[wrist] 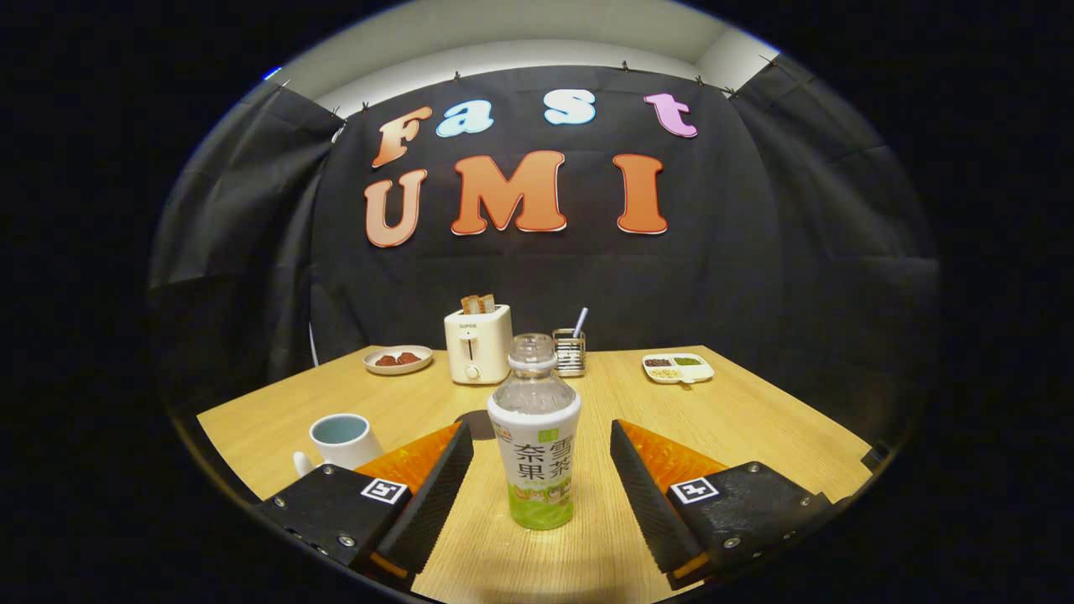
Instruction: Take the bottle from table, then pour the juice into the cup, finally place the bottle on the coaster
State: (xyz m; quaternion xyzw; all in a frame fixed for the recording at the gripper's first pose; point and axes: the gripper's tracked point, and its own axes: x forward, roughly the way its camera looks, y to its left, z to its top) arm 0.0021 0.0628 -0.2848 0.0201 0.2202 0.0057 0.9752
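A clear plastic bottle (535, 436) with a white and green label stands upright on the wooden table (755, 419), capless at the top. It sits between my two fingers, with a gap on each side; neither finger touches it. My gripper (541, 429) is open. A white cup (341, 440) with a pale blue inside stands to the left, just beyond the left finger. A dark round coaster (476, 424) lies flat on the table just behind the bottle, partly hidden by it and by the left fingertip.
At the back of the table stand a white toaster (478, 344) with toast in it, a wire holder (570, 352) with a straw, a small plate (398, 359) of food on the left and a divided snack dish (678, 367) on the right.
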